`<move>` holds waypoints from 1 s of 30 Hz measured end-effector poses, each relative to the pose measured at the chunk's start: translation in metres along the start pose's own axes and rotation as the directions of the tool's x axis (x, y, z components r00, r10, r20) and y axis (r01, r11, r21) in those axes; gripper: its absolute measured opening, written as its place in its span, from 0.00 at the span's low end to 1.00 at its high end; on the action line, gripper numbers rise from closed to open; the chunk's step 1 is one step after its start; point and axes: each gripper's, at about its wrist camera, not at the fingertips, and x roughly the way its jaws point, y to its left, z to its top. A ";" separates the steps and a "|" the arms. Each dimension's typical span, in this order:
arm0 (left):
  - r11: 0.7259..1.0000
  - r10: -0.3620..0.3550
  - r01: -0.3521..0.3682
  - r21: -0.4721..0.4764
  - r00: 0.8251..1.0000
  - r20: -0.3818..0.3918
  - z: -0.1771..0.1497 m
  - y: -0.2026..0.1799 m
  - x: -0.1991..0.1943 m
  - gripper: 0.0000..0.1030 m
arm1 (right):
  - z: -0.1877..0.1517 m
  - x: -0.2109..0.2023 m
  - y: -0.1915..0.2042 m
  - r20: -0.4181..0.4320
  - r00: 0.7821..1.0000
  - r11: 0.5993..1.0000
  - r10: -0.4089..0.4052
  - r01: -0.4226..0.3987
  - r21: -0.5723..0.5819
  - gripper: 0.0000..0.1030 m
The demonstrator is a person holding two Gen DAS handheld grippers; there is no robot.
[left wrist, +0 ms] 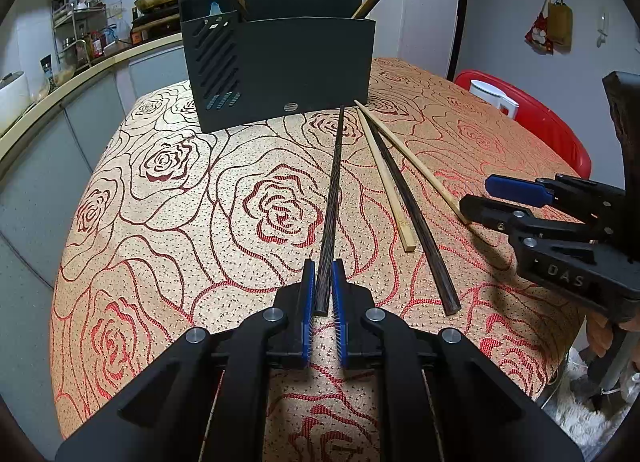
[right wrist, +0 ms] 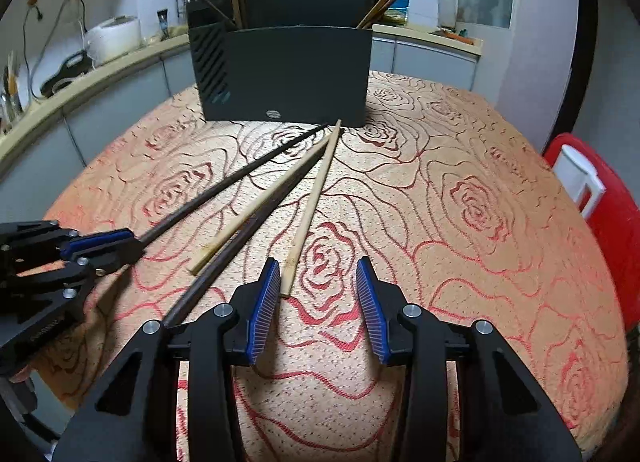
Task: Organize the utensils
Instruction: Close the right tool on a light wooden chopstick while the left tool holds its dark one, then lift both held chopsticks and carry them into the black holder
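A dark utensil holder (left wrist: 280,62) stands at the far side of the rose-patterned table, with several chopsticks leaning in it; it also shows in the right wrist view (right wrist: 288,74). My left gripper (left wrist: 323,274) is shut on the thick end of a dark chopstick (left wrist: 334,190), which points at the holder. A second dark chopstick (left wrist: 412,218) and two light wooden chopsticks (left wrist: 386,178) lie to its right. My right gripper (right wrist: 318,274) is open just above the table, with the end of a light chopstick (right wrist: 310,210) by its left finger. The left gripper (right wrist: 102,246) also shows there, holding the dark chopstick (right wrist: 232,182).
A red stool (left wrist: 540,118) with a white jug (left wrist: 494,96) stands off the table's right edge. A kitchen counter (left wrist: 60,90) with jars and appliances curves along the left and back. The table (left wrist: 180,222) drops off on the left and right.
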 end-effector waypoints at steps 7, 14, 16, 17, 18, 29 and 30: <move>1.000 -0.002 0.002 0.000 1.000 0.002 0.000 0.000 0.000 0.08 | -0.003 0.006 0.011 -0.006 0.999 0.999 0.035 -0.035 -0.030 0.23; 1.000 0.006 -0.006 0.006 1.000 0.005 -0.001 -0.002 -0.001 0.08 | -0.005 0.004 0.008 0.005 0.999 0.999 0.032 -0.031 -0.024 0.10; 1.000 0.011 -0.012 0.012 1.000 0.007 -0.002 -0.005 -0.002 0.08 | -0.006 0.004 0.006 0.007 0.999 0.999 0.036 -0.036 -0.022 0.09; 1.000 0.014 -0.014 0.014 1.000 0.008 -0.002 -0.006 -0.002 0.08 | -0.007 0.003 0.005 0.005 0.999 0.999 0.036 -0.036 -0.022 0.09; 1.000 0.016 -0.016 0.015 1.000 0.009 -0.002 -0.006 -0.002 0.08 | -0.007 0.002 0.005 0.004 0.999 0.999 0.036 -0.036 -0.019 0.08; 0.999 0.032 -0.030 -0.016 0.995 0.099 0.009 -0.003 -0.041 0.07 | -0.002 -0.032 -0.023 0.069 0.997 0.999 0.036 -0.038 0.024 0.08; 0.999 0.035 -0.032 -0.023 0.993 0.113 0.012 -0.003 -0.047 0.07 | 0.000 -0.038 -0.026 0.084 0.996 0.999 0.038 -0.041 0.029 0.08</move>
